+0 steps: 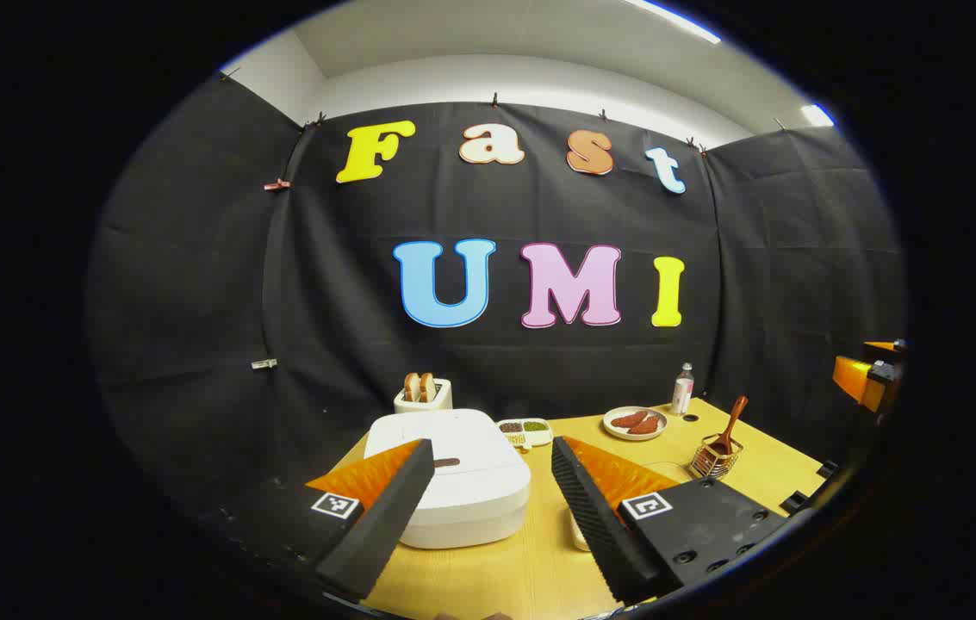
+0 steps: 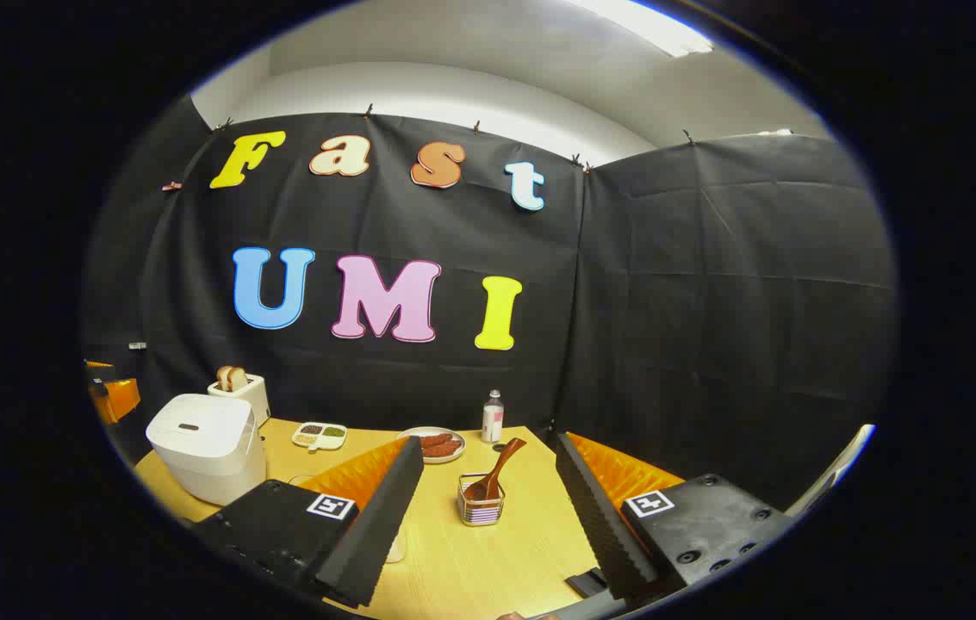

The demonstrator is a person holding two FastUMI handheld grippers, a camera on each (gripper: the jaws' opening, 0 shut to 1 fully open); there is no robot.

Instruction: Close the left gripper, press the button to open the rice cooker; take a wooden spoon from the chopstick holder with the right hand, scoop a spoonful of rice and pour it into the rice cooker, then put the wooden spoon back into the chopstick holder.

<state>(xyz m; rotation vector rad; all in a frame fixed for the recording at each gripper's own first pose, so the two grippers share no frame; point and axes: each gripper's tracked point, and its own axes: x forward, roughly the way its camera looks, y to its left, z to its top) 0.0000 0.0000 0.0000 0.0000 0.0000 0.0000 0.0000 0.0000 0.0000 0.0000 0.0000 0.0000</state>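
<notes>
The white rice cooker [image 1: 462,491] sits with its lid down on the wooden table, just beyond my left gripper [image 1: 490,449], which is open and empty above its front. A dark button slot [image 1: 446,462] marks the lid. In the right gripper view the cooker [image 2: 203,456] stands at the far left. A wooden spoon [image 2: 498,472] leans in the wire chopstick holder [image 2: 481,510], straight ahead of my right gripper [image 2: 488,446], which is open and holds nothing. The holder [image 1: 716,461] and spoon [image 1: 732,424] also appear at the table's right. A pale object [image 1: 578,532] is mostly hidden behind a finger.
A toaster with bread [image 1: 423,394] stands behind the cooker. A small divided dish [image 1: 525,429], a plate of sausages [image 1: 635,423] and a bottle [image 1: 683,389] line the back of the table [image 1: 531,568]. The black cloth wall closes the back and sides.
</notes>
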